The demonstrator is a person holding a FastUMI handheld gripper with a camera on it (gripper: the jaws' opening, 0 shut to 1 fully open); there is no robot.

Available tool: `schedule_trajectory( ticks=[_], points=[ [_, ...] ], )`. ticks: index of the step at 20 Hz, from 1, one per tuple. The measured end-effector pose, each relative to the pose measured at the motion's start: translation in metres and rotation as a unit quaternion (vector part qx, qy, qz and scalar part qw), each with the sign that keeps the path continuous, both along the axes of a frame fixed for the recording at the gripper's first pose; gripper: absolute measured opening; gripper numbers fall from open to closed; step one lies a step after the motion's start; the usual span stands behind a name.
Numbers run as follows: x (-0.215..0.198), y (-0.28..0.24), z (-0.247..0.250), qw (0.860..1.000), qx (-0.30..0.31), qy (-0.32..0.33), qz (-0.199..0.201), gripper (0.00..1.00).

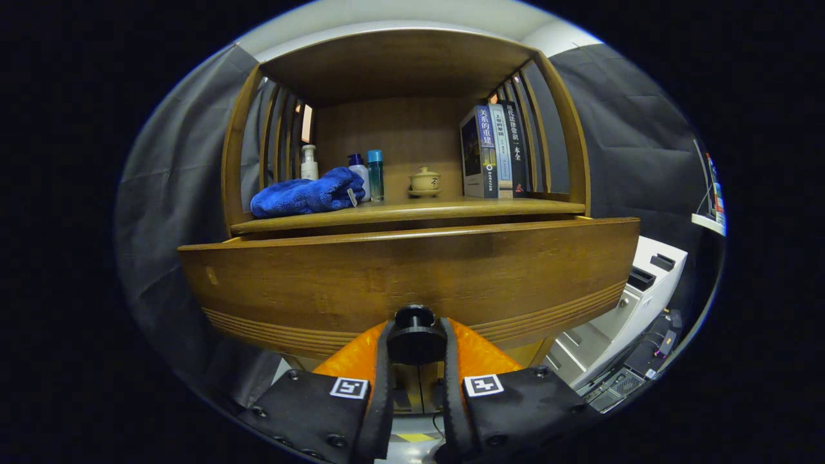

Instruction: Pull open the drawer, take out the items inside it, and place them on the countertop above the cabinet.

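We had the gripper (416, 345) closed on the dark round knob (415, 335) of the wooden drawer (361, 277), one finger pressed on each side of it. The drawer front stood out toward us from the cabinet, a gap showing behind its top edge; its inside was hidden from us. On the countertop (412, 211) above lay a blue towel (306, 193) at the left, bottles (367, 174) behind it, a small lidded cup (425, 181) farther right, and books (493, 151) upright at the right.

Crumpled blue towel (307, 194) beside three small bottles (361, 173), lidded ceramic cup (425, 180), upright books (493, 151), white appliance (635, 293) off right
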State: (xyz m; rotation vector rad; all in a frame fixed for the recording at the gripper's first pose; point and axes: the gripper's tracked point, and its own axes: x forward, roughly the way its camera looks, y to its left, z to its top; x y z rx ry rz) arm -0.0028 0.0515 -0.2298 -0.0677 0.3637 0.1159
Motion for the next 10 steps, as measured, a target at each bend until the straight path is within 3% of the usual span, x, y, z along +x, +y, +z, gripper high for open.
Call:
schedule_trajectory(
  ticks=[10],
  points=[
    [-0.034, -0.004, -0.002, 1.0, -0.002, 0.014, -0.004, 0.41]
  ],
)
